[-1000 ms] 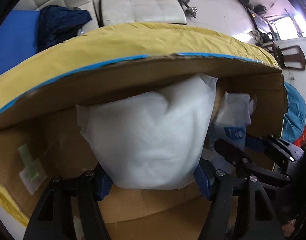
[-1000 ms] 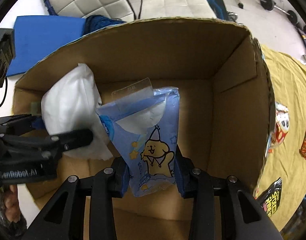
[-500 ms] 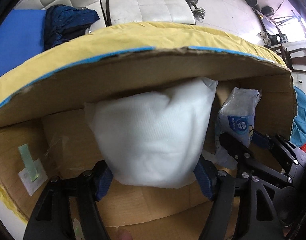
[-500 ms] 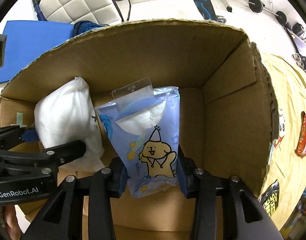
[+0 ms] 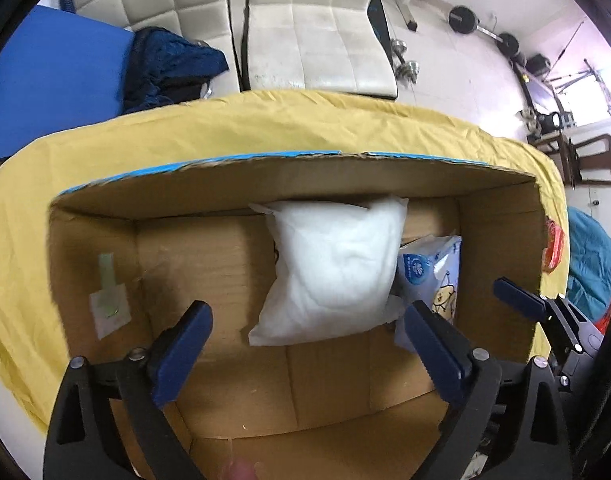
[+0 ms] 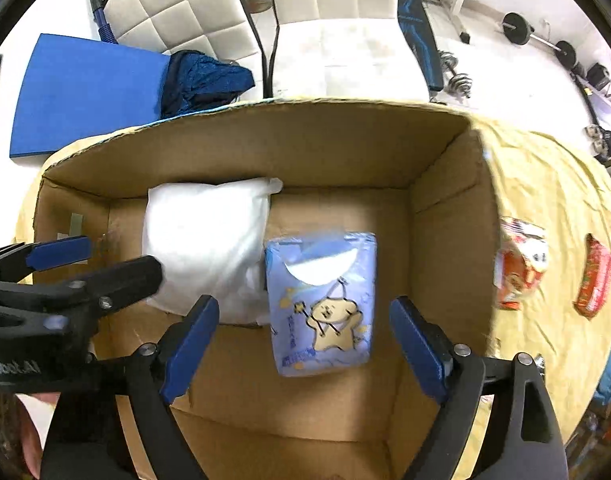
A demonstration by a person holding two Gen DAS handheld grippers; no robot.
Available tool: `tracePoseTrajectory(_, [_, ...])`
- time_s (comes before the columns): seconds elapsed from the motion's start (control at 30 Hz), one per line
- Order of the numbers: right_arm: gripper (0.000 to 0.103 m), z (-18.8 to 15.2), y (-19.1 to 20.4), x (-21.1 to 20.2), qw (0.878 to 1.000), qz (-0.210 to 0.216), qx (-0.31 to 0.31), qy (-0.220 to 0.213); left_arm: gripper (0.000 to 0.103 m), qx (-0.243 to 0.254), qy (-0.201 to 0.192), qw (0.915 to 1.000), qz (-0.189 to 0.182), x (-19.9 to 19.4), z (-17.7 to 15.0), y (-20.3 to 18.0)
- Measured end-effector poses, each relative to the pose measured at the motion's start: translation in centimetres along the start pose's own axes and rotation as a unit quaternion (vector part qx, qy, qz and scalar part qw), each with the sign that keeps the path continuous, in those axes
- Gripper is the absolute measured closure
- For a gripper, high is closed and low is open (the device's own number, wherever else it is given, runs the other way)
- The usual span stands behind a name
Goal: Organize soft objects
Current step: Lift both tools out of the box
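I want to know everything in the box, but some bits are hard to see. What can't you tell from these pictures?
- Blue tissue pack: its small print is motion-blurred in the right wrist view; in the left wrist view the white pillow pack covers part of it.
- Orange snack packets on the yellow cloth: too blurred to read.
- Cardboard box: both views cut off its near wall behind the open left gripper and right gripper.

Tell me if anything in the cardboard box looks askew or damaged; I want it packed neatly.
Nothing looks damaged. The white pillow pack leans tilted against the back wall of the cardboard box instead of lying flat, while the blue tissue pack lies flat beside it, touching it. Both the left claw and right claw are open.
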State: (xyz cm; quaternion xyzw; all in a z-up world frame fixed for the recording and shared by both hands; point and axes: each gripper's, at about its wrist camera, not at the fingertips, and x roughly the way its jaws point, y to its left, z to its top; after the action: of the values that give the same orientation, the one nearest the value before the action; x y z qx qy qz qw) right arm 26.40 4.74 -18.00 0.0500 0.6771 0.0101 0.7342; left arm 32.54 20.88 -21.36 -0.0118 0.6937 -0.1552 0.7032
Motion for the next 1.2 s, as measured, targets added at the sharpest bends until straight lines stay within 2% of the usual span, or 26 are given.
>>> tracePoseTrajectory(0.07, [0.012, -0.7, -0.1, -0.8, 1.0, -0.011, -0.003, -0.007, 0.003, -0.006, -0.02, 0.9998, 0.0, -1.1, -0.9, 0.0])
tracePoseTrajectory(0.17, [0.0, -2.3, -0.1, -1.9, 1.0, -0.022, -0.008, -0.014, 0.0, -0.013, -0.051, 0.9986, 0.006, -2.4, -2.4, 0.2])
tracePoseTrajectory(0.3, [0.0, -4.6, -0.2, -3.1, 0.999, -0.03, -0.014, -0.026, 0.0, -0.024, -0.089, 0.9956, 0.021, -3.7, -5.3, 0.6])
tracePoseTrajectory(0.47, [0.0, -6.8, -0.1, -4.4, 0.998, -0.029, -0.015, -0.046, 0.0, -0.028, -0.119, 0.9914, 0.047, -5.1, -9.0, 0.2])
tracePoseTrajectory(0.7, [0.0, -11.1, 0.4, -8.3, 0.996, -0.028, -0.024, -0.078, 0.0, -0.015, -0.153, 0.9847, 0.081, -7.5, -13.3, -1.1])
tracePoseTrajectory(0.97, [0.0, -15.2, 0.4, -13.3, 0.994, -0.016, -0.025, -0.105, 0.0, -0.019, -0.175, 0.982, 0.069, -11.4, -17.7, -2.1])
tracePoseTrajectory(1.2, [0.0, -18.1, 0.2, -16.9, 0.993, 0.0, -0.023, -0.119, 0.0, -0.01, -0.203, 0.9756, 0.083, -14.6, -20.9, -3.5])
